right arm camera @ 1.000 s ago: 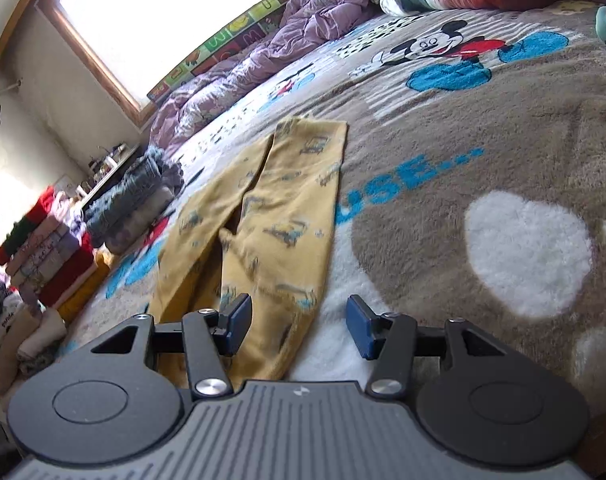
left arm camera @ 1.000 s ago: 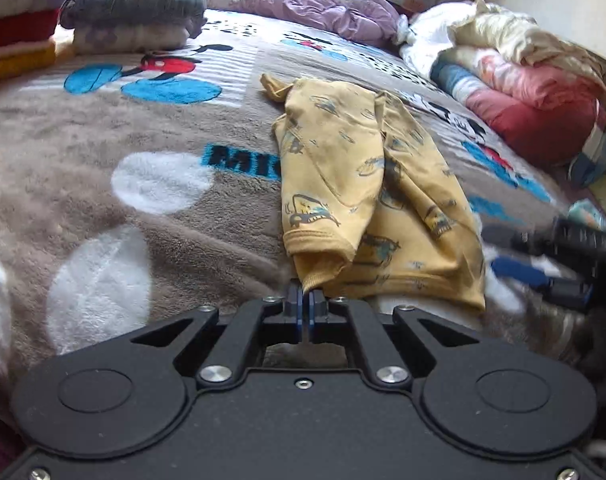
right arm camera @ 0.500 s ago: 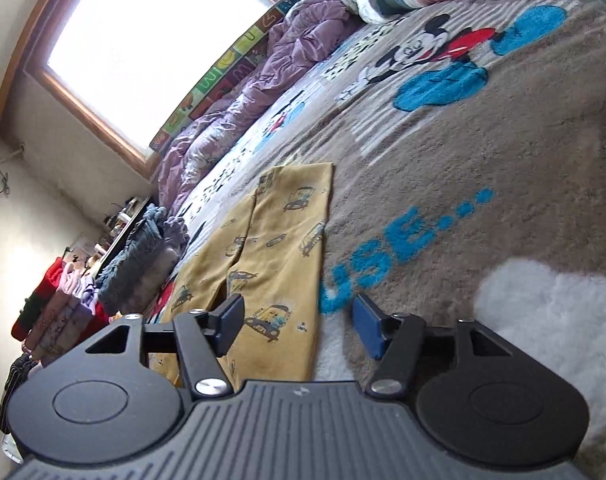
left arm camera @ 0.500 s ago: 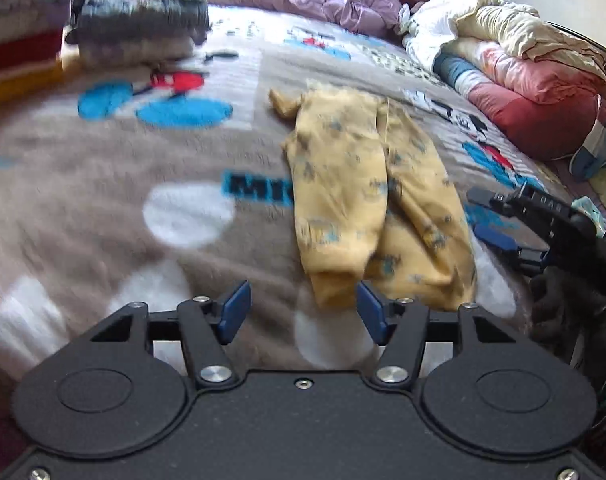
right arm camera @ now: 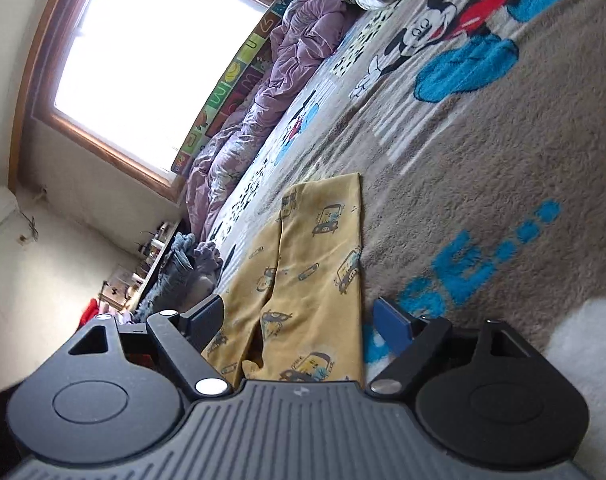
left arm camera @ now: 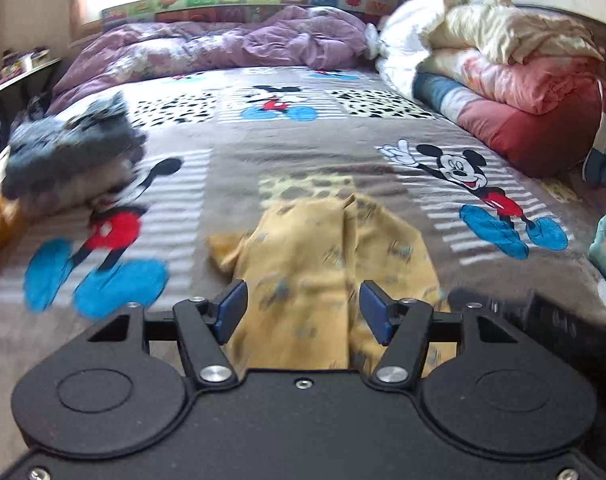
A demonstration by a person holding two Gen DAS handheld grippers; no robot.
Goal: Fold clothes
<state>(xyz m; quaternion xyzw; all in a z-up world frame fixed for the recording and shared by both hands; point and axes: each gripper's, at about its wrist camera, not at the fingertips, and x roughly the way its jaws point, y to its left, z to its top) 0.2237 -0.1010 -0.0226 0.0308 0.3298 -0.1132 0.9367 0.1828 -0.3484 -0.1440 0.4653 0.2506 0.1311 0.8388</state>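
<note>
The trousers (left arm camera: pixel 323 264) lie flat on the bed blanket (left arm camera: pixel 231 184), directly ahead of the left gripper (left arm camera: pixel 303 312), whose jaws stand apart over their near end. The right gripper (right arm camera: pixel 299 324) sits at the other end, jaws spread above the cloth. A crumpled duvet (left arm camera: pixel 223 44) lies behind, rolled bedding (left arm camera: pixel 503 92) to the right, a folded pile (left arm camera: pixel 67 152) to the left

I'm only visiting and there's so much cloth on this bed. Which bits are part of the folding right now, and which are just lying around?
In the job:
yellow car-print trousers, lying on the blanket
left gripper, open
right gripper, open

Lying about:
Mickey Mouse blanket
purple duvet
rolled quilts
grey folded pile
</note>
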